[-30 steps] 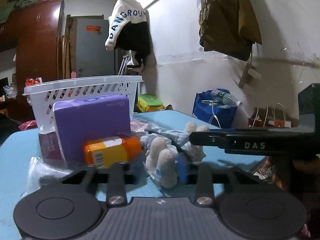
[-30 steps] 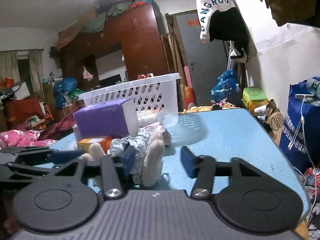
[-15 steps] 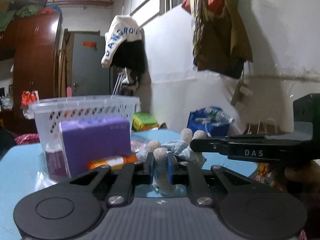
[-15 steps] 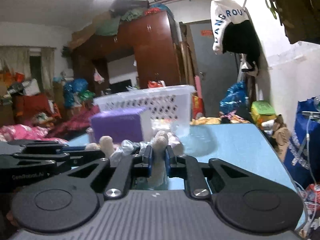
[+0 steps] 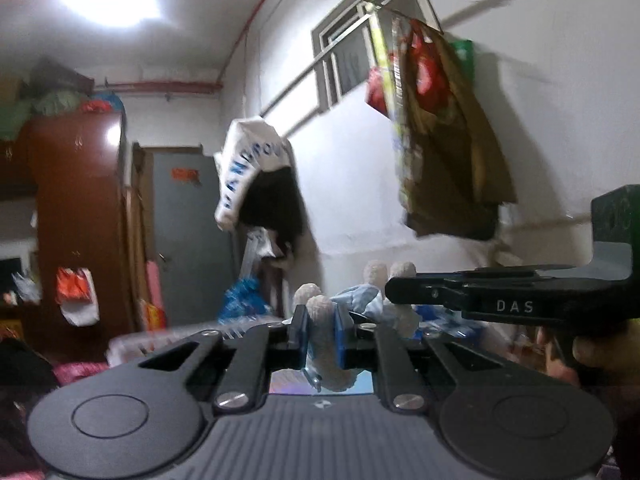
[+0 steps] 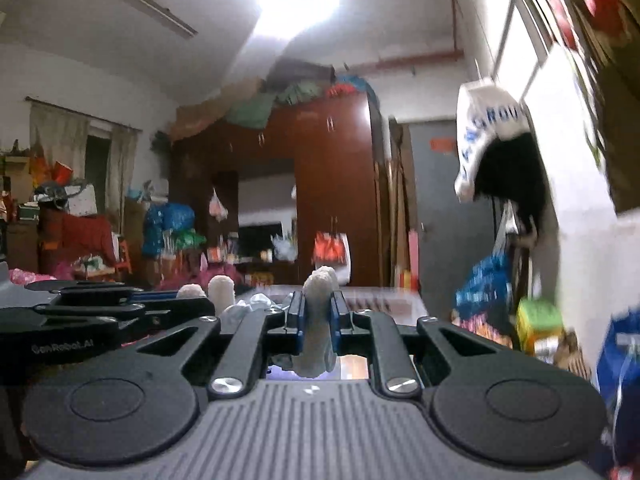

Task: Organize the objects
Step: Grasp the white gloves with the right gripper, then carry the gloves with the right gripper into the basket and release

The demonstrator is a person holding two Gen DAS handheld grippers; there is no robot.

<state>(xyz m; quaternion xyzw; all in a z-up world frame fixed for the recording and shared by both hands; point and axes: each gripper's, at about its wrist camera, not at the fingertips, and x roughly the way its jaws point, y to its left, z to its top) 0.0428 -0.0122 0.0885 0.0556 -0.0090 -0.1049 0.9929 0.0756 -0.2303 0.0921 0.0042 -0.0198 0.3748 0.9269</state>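
A plush toy with cream limbs and pale blue cloth (image 5: 356, 300) hangs between both grippers, lifted in the air. My left gripper (image 5: 321, 330) is shut on one cream limb (image 5: 324, 344). My right gripper (image 6: 316, 318) is shut on another cream limb (image 6: 318, 320). In the left wrist view the right gripper's black body (image 5: 500, 300) reaches in from the right beside the toy. In the right wrist view the left gripper (image 6: 112, 312) lies at the left. The white basket (image 6: 384, 304) shows blurred just beyond the toy, low in both views.
A brown wardrobe (image 6: 332, 184) and grey door (image 5: 188, 236) stand behind. Clothes and bags hang on the right wall (image 5: 448, 152). A blue bag (image 6: 620, 356) and green box (image 6: 538, 320) sit at the right. The table is hidden below the grippers.
Both grippers closed on the toy's limbs and lifted it upward; the views now tilt toward the ceiling and the purple box, orange bottle and table have dropped out of sight.
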